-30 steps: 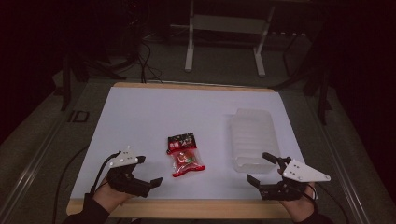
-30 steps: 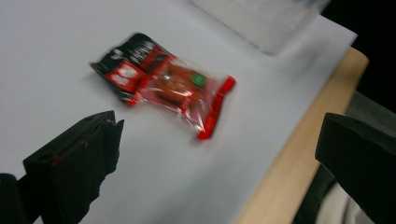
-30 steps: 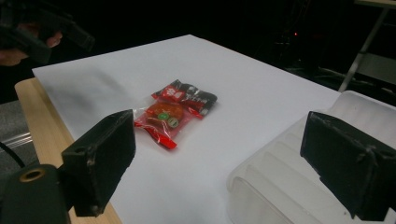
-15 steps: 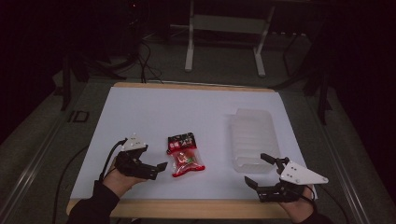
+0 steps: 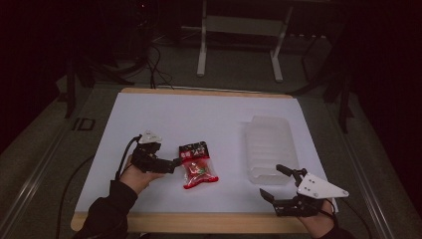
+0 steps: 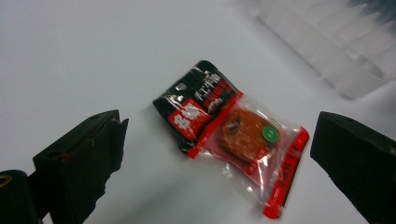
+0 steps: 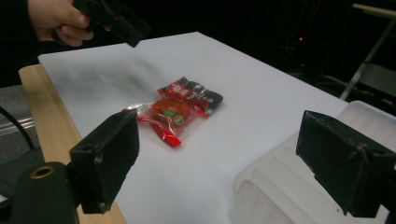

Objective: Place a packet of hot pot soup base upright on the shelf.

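Snack bag (image 6: 232, 134) lying flat on the worktop (image 5: 219, 114), sitting just ahead of the left gripper (image 5: 171, 162), jaws gaping wide, touching nothing, right gripper (image 5: 276, 183) wide too, gripping nothing.

Red-and-black snack packet (image 5: 197, 164), translucent white tray (image 5: 269, 147)

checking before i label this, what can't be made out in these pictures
- Print on the packet: too small and blurred in the left gripper view to read.
- Inside of the tray: pale and hazy in the high view; blurred and cut by the edge in the left gripper view.
- Left gripper tips: small and dark in the high view, so contact with the packet is unclear.
- Right gripper: its hand is cut by the bottom edge.
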A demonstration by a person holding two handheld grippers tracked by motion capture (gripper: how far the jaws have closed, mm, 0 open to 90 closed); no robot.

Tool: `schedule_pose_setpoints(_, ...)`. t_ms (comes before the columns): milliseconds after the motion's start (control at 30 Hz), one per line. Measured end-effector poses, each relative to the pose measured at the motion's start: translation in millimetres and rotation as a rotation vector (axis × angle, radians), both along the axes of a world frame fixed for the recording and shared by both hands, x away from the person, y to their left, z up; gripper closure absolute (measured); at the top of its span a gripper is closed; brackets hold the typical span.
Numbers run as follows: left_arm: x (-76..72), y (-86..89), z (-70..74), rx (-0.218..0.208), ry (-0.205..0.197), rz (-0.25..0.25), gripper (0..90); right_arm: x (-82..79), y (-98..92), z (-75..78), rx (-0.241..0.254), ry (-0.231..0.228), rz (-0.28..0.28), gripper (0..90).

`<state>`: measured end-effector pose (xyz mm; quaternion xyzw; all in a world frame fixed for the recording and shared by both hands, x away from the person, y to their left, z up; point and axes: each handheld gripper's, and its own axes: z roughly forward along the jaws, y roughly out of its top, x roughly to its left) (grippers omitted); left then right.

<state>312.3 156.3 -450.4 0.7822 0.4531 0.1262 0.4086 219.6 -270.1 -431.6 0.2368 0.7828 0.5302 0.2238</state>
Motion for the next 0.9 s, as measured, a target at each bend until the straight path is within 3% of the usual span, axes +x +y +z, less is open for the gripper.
schedule_pose_setpoints(233,19.8,-4.4,-6.2,-0.009,0.024,0.057,5.0,1.4,-0.4,-0.6,-0.001,0.029,-0.006,13.1)
schedule_pose_setpoints(467,39.2,-8.3,-19.6,-0.009,0.067,0.116,16.2,1.4,2.7,-2.9,-0.017,0.038,0.005,13.3)
schedule_pose_setpoints(567,42.7,-9.5,-25.6,-0.019,0.079,0.12,23.2,1.2,2.6,-2.7,-0.019,0.042,0.007,13.5)
schedule_pose_setpoints(700,48.8,-13.8,-38.7,-0.021,0.127,0.134,29.8,1.0,3.3,-3.3,-0.018,0.047,0.01,13.6)
schedule_pose_setpoints(767,53.2,-18.1,-48.5,-0.007,0.158,0.137,30.2,1.1,3.9,-4.0,-0.025,0.052,0.015,13.6)
schedule_pose_setpoints(900,56.0,-23.6,-57.0,0.013,0.181,0.136,30.1,1.4,4.6,-5.1,-0.027,0.056,0.019,13.9)
